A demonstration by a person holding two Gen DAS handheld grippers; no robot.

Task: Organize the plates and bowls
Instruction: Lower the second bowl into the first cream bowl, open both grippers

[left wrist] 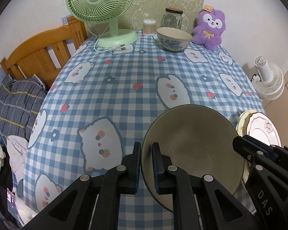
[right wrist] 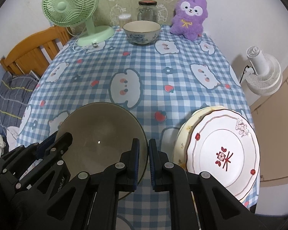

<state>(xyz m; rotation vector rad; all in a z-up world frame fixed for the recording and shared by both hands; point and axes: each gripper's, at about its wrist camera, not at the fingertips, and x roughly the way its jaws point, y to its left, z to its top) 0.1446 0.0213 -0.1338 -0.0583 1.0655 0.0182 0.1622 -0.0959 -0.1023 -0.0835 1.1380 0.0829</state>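
Left gripper [left wrist: 146, 165]: I have its fingers clamped on the left rim of the grey bowl [left wrist: 194, 147];
Right gripper [right wrist: 143, 162]: clamped on the opposite rim;
Grey bowl: held between my two grippers, near the front edge of the table [left wrist: 124, 88];
Patterned bowl [left wrist: 173, 39]: straight ahead, well apart, at the back;
Plates [right wrist: 220, 153]: stacked just right of my right fingers; that hand is nearer;
Next move: probably nesting the bowls, so forward.

On the table [right wrist: 182, 76], the near bowl [right wrist: 98, 134] sits left of the stacked plates [right wrist: 220, 149], with a second bowl [right wrist: 142, 32] far behind, between fan [right wrist: 71, 5] and plush toy [right wrist: 190, 17].
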